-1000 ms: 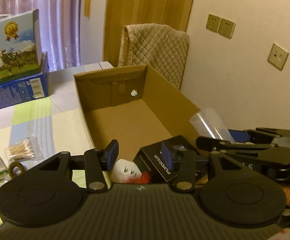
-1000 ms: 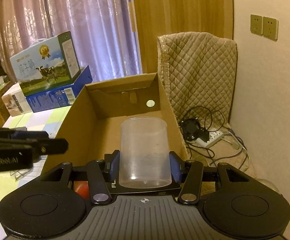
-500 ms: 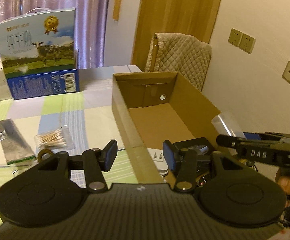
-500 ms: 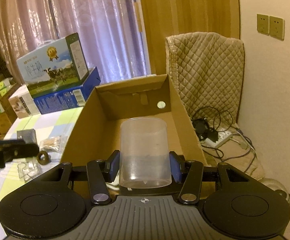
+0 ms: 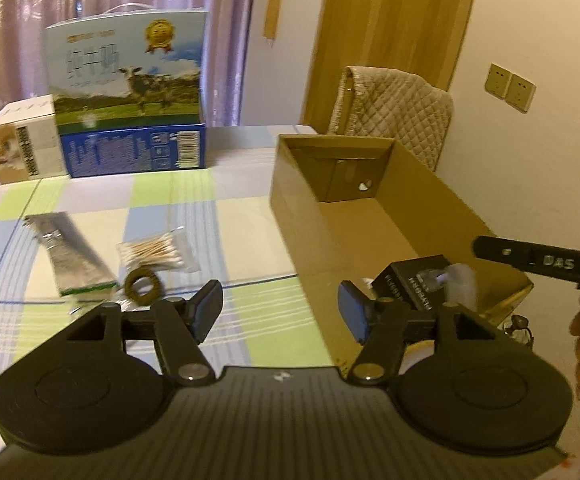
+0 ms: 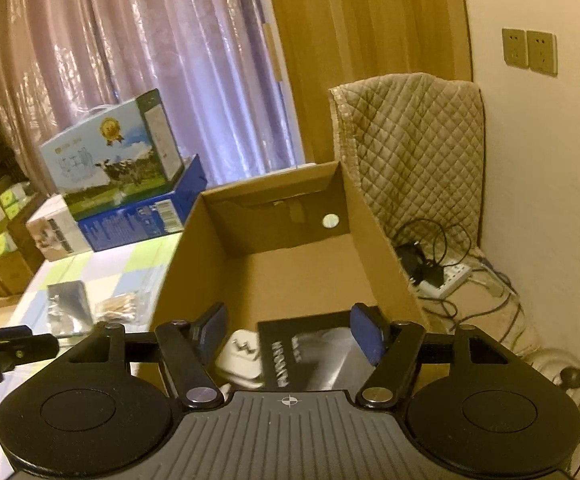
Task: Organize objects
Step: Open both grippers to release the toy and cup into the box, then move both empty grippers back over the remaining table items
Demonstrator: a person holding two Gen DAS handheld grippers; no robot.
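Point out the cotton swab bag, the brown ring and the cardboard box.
cotton swab bag (image 5: 154,249), left wrist view, middle of the swabs.
brown ring (image 5: 143,286), left wrist view, its left band.
cardboard box (image 6: 193,256), right wrist view, outer left wall.

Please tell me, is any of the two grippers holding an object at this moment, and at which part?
Nothing is held. The left gripper and the right gripper both stand open; the clear plastic cup lies loose on the black box inside the cardboard box.

Cup (image 6: 330,356) out of right tongs (image 6: 290,332)
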